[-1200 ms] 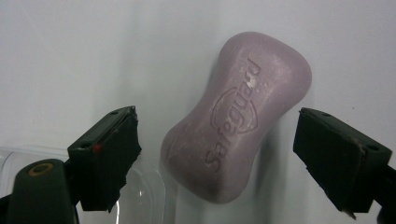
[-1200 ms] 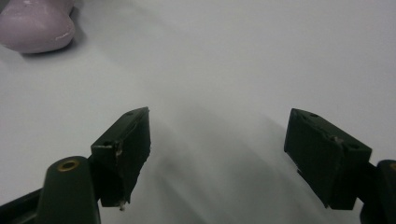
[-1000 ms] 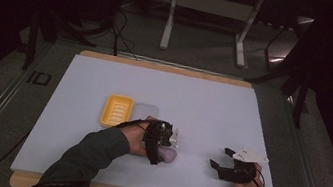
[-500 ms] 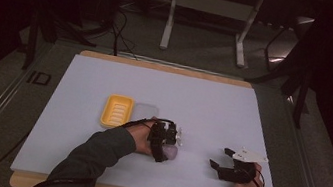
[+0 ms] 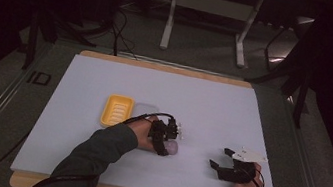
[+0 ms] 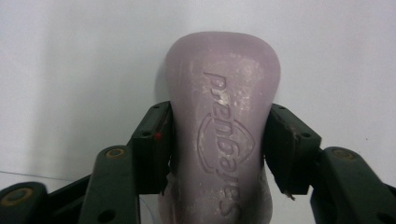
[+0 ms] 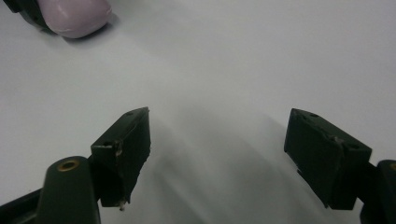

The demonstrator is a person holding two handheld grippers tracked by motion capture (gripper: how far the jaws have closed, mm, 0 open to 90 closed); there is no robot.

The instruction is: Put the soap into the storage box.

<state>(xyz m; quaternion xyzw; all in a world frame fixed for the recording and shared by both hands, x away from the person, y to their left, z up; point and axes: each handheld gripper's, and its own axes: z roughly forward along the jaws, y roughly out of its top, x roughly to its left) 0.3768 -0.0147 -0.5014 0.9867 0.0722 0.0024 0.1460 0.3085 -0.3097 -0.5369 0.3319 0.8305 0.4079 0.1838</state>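
A pale purple bar of soap with an embossed logo sits between the jaws of my left gripper, which is shut on its two long sides. From the high view, that left gripper holds the soap low over the white mat, just right of a yellow soap dish. My right gripper rests near the front right of the mat. In its own view the right gripper stands open with only bare mat between the jaws, and the soap shows at the top left.
A clear, faint lid or tray lies beside the yellow dish. The white mat covers a wooden-edged table. Beyond the far edge are stand legs and cables on a dark floor.
My left gripper has crept slightly right and away from the front edge with the soap in it. The right gripper has stayed put.
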